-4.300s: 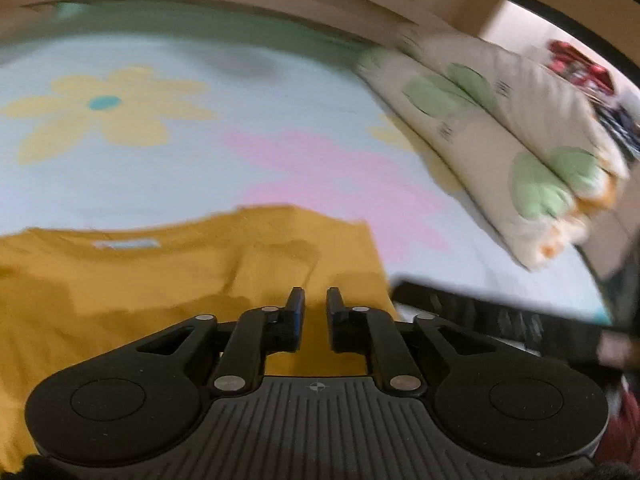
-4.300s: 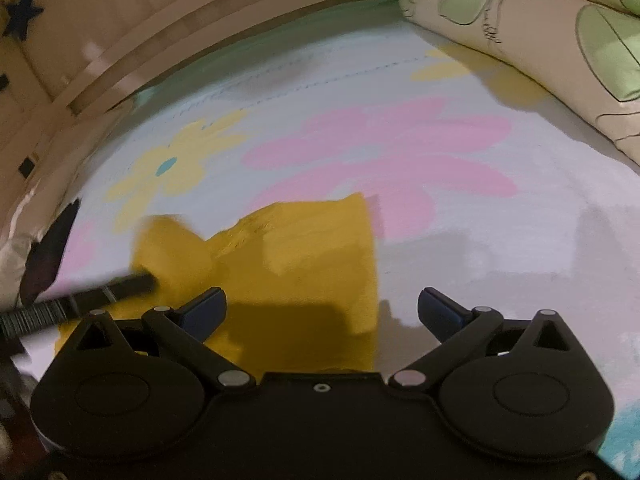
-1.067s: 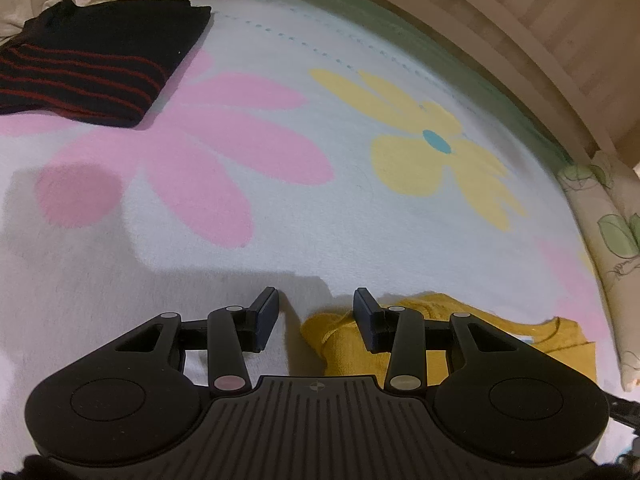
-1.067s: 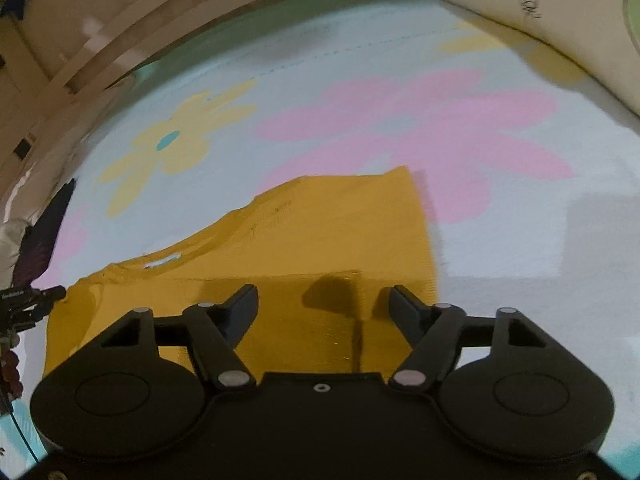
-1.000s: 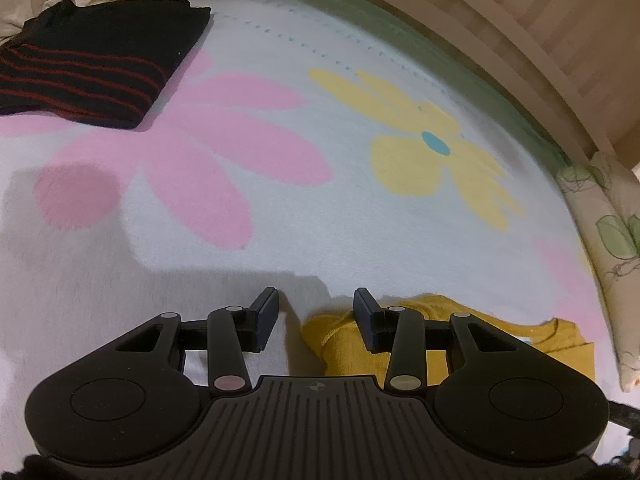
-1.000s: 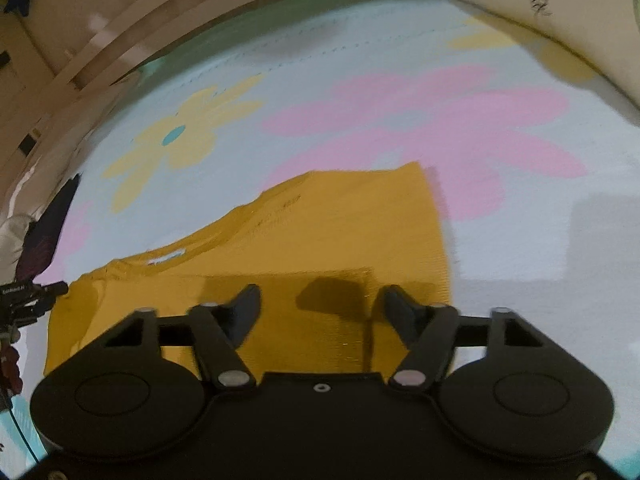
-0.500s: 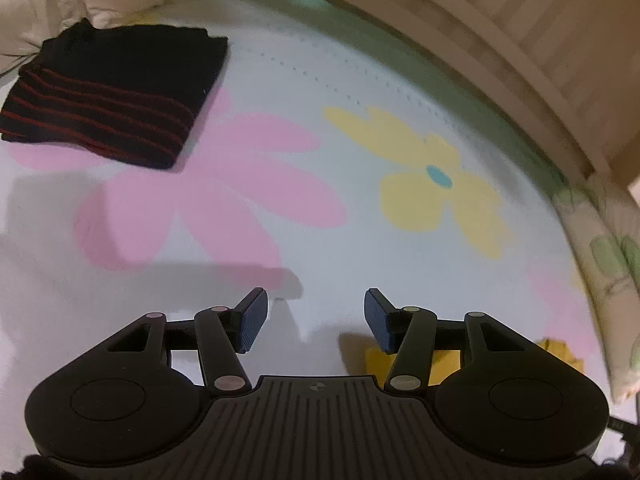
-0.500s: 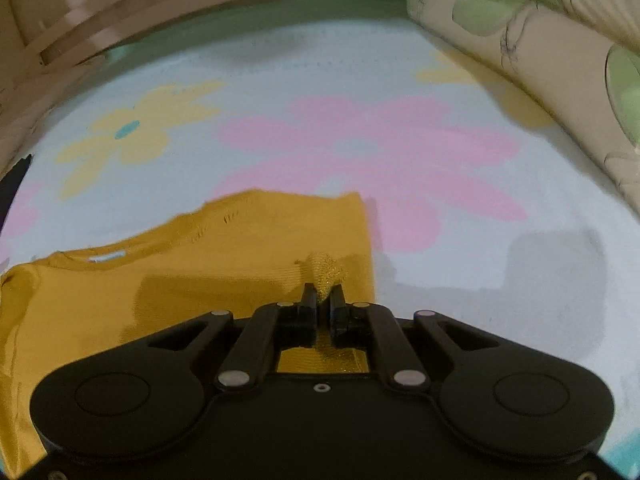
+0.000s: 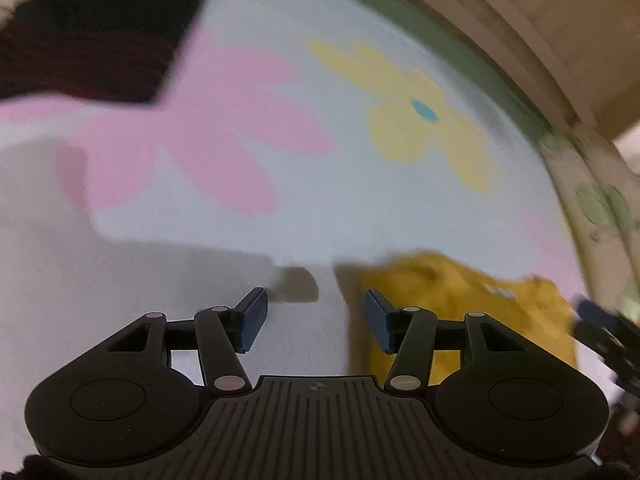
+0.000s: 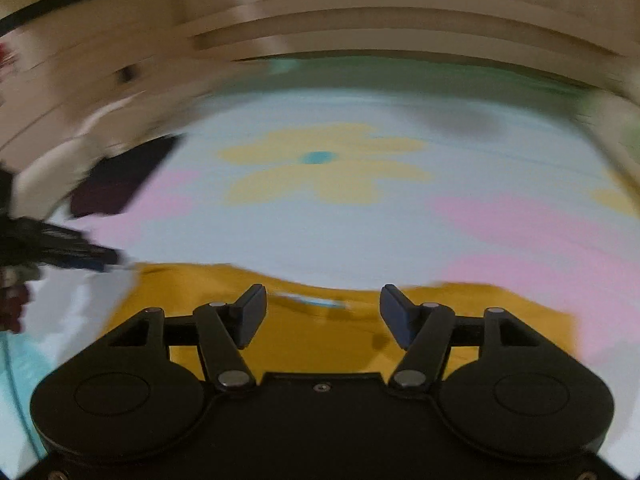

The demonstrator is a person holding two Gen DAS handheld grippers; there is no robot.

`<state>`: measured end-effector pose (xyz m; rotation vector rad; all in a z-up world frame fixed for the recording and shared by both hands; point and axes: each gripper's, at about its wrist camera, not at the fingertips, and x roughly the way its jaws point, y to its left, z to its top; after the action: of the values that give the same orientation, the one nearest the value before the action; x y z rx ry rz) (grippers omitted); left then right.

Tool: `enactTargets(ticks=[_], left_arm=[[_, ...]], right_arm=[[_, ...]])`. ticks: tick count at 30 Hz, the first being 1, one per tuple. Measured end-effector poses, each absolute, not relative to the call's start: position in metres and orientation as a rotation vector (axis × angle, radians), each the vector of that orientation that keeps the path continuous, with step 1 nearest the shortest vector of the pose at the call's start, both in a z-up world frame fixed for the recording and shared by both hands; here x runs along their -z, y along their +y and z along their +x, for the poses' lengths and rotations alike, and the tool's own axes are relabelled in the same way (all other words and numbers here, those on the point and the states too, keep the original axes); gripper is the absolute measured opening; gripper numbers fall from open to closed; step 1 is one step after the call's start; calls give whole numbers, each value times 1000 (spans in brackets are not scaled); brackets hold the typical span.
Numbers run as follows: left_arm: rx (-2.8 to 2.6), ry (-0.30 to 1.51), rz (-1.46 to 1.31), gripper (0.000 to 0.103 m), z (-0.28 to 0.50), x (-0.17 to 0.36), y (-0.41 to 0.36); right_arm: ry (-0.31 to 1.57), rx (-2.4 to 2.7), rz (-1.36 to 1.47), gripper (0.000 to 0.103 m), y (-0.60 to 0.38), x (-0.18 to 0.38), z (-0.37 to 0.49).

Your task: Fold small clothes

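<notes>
While the left gripper point(image 9: 316, 322) hangs over bare bedsheet point(image 9: 248, 248) with its jaws about half apart and nothing between them, the yellow shirt point(image 9: 460, 312) lies flat on the bed just to its right, the shirt's left edge running down close beside the right-hand finger. That shirt's far edge is rumpled near the collar, where a small white label point(image 9: 498, 290) shows. Beyond it the sheet stretches wide and open, printed with a pink flower point(image 9: 208, 128) and a yellow flower point(image 9: 420, 116), as far as a green border point(image 9: 460, 52) and the wooden bed rail point(image 9: 520, 28). A folded dark garment point(image 9: 92, 44) sits well apart at the far left corner, and a leaf-printed pillow point(image 9: 600, 200) lines the right edge of the bed.

From the right wrist, much blurred, the right gripper point(image 10: 323, 316) is over the shirt point(image 10: 320, 332) with its jaws opening and no cloth pinched between them; the pads are clear of the fabric. The shirt's collar edge runs across just ahead of the fingertips, and its right edge ends short of a pink petal point(image 10: 560, 268). The left gripper's fingers point(image 10: 76, 256) come in from the left, near the shirt's left corner. Ahead, open sheet point(image 10: 304, 236) reaches the rail point(image 10: 400, 24).
</notes>
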<state>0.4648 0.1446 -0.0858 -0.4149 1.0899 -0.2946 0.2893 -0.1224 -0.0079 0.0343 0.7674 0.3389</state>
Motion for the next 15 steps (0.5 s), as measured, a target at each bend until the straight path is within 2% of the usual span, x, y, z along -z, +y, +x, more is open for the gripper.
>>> enactTargets(ticks=[7, 11, 13, 14, 15], left_arm=[[414, 1138, -465, 54, 430, 95, 120], [347, 1052, -462, 53, 420, 97, 104], [371, 1020, -383, 35, 418, 92, 84], [384, 1001, -348, 19, 416, 88, 72], [393, 973, -298, 18, 411, 84, 57]], right_arm=[[766, -445, 40, 69, -73, 18, 322], [768, -441, 90, 69, -74, 21, 323], [771, -428, 105, 69, -83, 20, 316], [772, -418, 110, 69, -87, 19, 315], [772, -407, 118, 69, -92, 18, 313]])
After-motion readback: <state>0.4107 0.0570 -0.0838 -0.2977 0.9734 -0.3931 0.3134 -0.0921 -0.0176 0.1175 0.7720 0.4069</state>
